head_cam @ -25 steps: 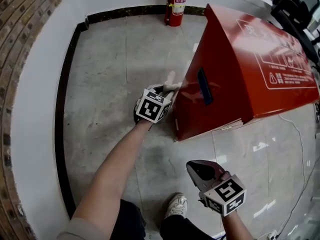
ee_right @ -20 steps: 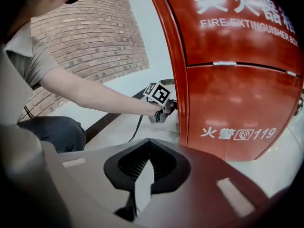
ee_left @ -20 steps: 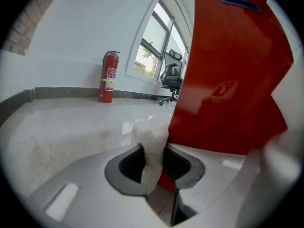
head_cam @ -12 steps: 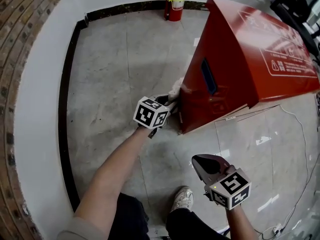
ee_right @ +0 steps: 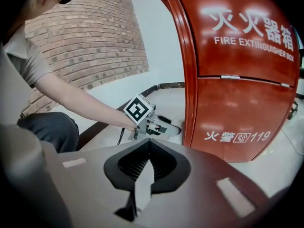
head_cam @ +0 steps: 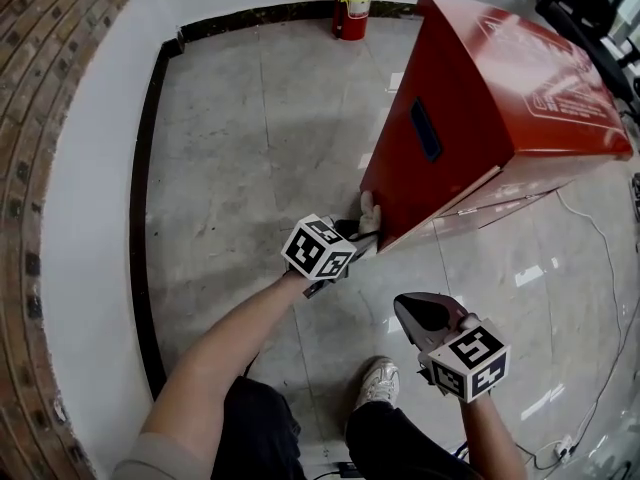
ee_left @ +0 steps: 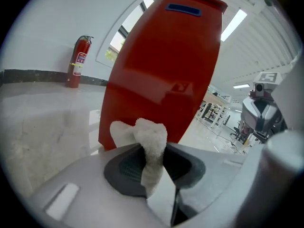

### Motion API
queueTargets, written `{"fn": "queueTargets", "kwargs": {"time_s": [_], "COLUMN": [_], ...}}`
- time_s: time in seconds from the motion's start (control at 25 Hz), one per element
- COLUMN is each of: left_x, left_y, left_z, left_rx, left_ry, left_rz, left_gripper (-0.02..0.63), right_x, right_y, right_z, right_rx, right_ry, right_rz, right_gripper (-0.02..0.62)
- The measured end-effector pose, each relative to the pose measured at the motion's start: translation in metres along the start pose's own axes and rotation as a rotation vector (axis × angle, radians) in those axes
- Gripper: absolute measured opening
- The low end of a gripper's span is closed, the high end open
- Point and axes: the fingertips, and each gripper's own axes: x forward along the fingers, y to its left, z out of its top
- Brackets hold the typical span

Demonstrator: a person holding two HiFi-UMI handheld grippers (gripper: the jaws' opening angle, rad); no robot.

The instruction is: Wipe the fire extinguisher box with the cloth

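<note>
The red fire extinguisher box (head_cam: 480,108) stands on the grey floor, its narrow side with a dark slot facing me. My left gripper (head_cam: 362,230) is shut on a white cloth (head_cam: 369,211), which touches the box's lower left corner. In the left gripper view the cloth (ee_left: 148,146) sticks up between the jaws right in front of the red side (ee_left: 161,70). The right gripper (head_cam: 425,313) hangs lower right, away from the box, shut with nothing in it. In the right gripper view the box front (ee_right: 242,75) and the left gripper (ee_right: 164,126) at its base both show.
A red fire extinguisher (head_cam: 353,3) stands against the white wall at the back. A brick wall (head_cam: 40,168) curves along the left. A thin cable (head_cam: 600,268) runs over the floor at the right. My shoe (head_cam: 380,383) is below the grippers.
The left gripper has slid the cloth down the box's side, from near the slot to the bottom corner. The right gripper has barely moved.
</note>
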Motion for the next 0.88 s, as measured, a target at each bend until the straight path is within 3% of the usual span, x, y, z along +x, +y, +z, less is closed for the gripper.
{"fn": "queueTargets", "kwargs": {"time_s": [0.32, 0.48, 0.72, 0.88], "left_x": [-0.023, -0.057, -0.105, -0.139], "left_y": [-0.063, -0.088, -0.102, -0.108], "left_z": [0.003, 0.018, 0.039, 0.062], "left_rx": [0.07, 0.152, 0.314, 0.338], "left_ry": [0.013, -0.008, 0.018, 0.027], "left_rz": [-0.163, -0.246, -0.236, -0.164], "left_gripper": [0.097, 0.097, 0.097, 0.097], "right_x": [-0.009, -0.015, -0.018, -0.027], "right_y": [-0.002, -0.007, -0.003, 0.009], "right_z": [-0.008, -0.008, 0.01, 0.037], "right_rx": [0.008, -0.011, -0.051, -0.104], "right_ry": [0.024, 0.037, 0.032, 0.054], "right_rz": [-0.024, -0.029, -0.003, 0.04], "right_gripper": [0.025, 0.025, 0.025, 0.025]}}
